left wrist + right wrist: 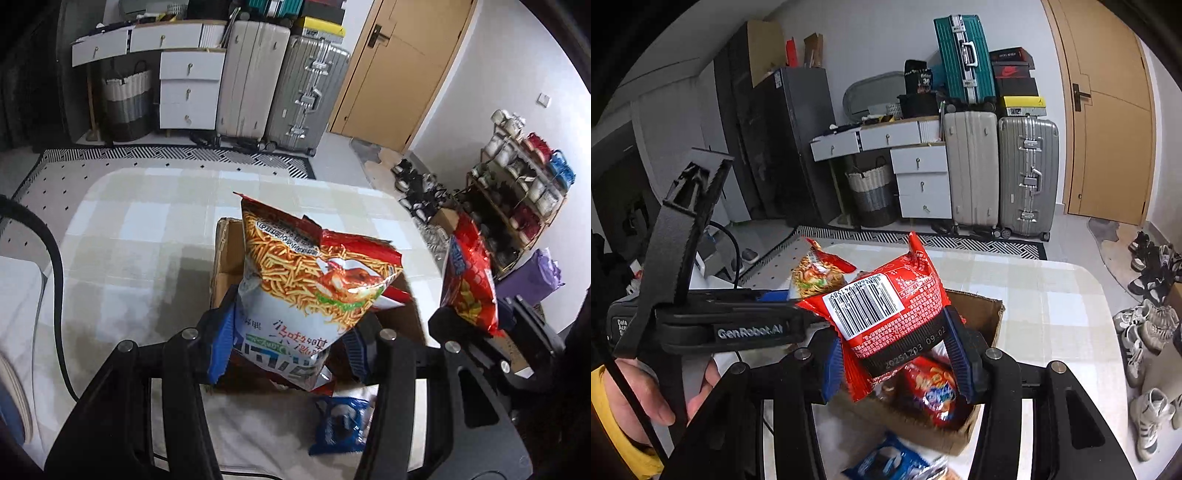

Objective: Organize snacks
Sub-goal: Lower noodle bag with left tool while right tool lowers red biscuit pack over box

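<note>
1. While I hold both bags above the cardboard box (982, 314), what counts is that the box lies straight below and just ahead of both sets of fingers.
2. My left gripper (288, 343) is clamped on the noodle snack bag (310, 277), its long axis upright, crinkly glossy film.
3. My right gripper (897, 358) is clamped on the red bag (890, 306), barcode facing me, puffy and slick.
4. Inside the box lies another red packet (934, 391); a blue packet (341, 424) lies nearest me on the checked tablecloth (122, 229).
5. Neither arm seems clearly nearer, I judge.
</note>
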